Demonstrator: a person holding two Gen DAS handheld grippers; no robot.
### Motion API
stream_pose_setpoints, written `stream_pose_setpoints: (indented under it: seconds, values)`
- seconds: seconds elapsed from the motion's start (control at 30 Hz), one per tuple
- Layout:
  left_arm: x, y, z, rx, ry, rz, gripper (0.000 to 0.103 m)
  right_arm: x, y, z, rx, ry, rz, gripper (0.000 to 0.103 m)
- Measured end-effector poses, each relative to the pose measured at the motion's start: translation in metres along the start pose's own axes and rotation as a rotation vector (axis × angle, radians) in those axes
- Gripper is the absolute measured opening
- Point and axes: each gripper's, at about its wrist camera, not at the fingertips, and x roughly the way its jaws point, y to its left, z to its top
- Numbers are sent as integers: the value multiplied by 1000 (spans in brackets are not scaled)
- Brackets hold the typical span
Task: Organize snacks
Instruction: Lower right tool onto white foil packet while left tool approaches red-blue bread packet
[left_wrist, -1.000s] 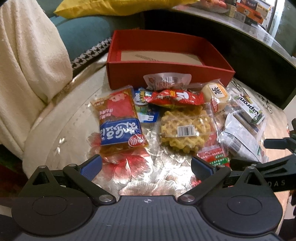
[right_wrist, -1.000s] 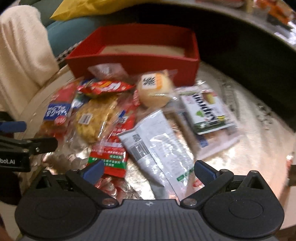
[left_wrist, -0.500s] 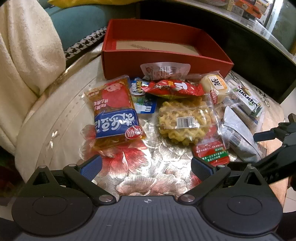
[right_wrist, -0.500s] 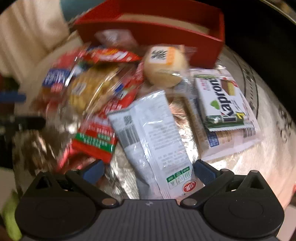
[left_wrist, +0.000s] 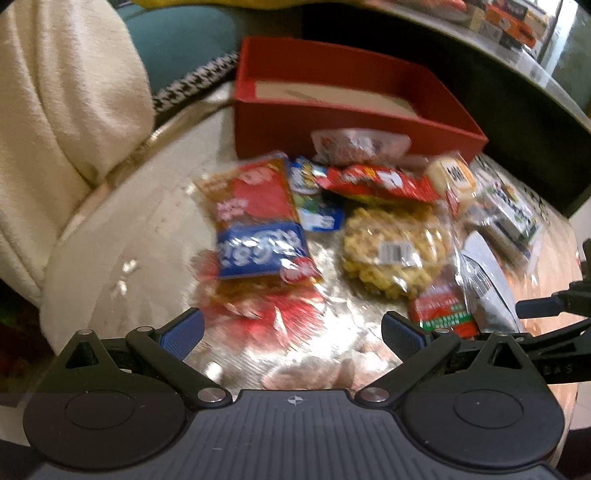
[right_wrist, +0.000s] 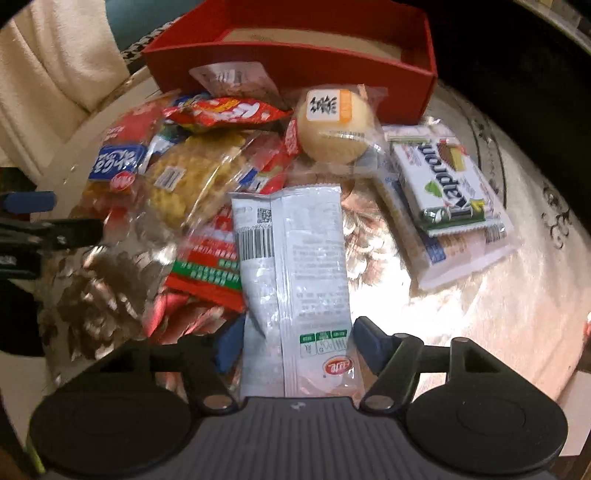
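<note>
Nearby, red box (right_wrist: 295, 66) behind snack heap, silver packet (right_wrist: 295, 266) between right tool (right_wrist: 295, 345) fingers

Piled on the table (right_wrist: 491, 332) in front of the box (right_wrist: 295, 62): silver packet (right_wrist: 295, 258) nearest, wafer pack (right_wrist: 443, 181) to its right, waffle (right_wrist: 192, 177) to its left, round bun (right_wrist: 336, 125) behind, just before the box wall

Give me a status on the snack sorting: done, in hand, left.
Done: nothing; the red box shows only its bare bottom. In hand: the right gripper straddles the silver packet, fingers either side, closing around it. Left: every snack on the table, including the waffle, round bun and Kaprom wafers. The left gripper is open, holding nothing.
</note>
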Motion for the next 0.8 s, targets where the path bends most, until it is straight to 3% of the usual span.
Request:
stream_pose_setpoints:
  seconds: [0.07, 0.13, 0.2, 0.33, 0.6, 0.67, 0.8]
  values:
    - [1, 7, 3, -23, -3, 9, 103, 7, 2, 3, -17, -11, -13, 75]
    - [4, 13, 8, -55, 1, 26, 103, 12, 3, 5, 8, -27, 8, 94]
    - [11, 20, 15, -91, 15, 45, 103, 17, 5, 5, 7, -41, 19, 100]
    - [26, 31, 35, -183, 21, 65, 103, 17, 5, 8, 33, -61, 15, 100]
    - [73, 26, 55, -206, 106, 154, 103, 18, 5, 9, 28, -63, 18, 100]
    - [73, 20, 56, -169, 92, 183, 103, 18, 6, 8, 16, -58, 4, 95]
    - [69, 19, 53, -152, 89, 163, 96, 12, 4, 7, -2, -55, -34, 71]
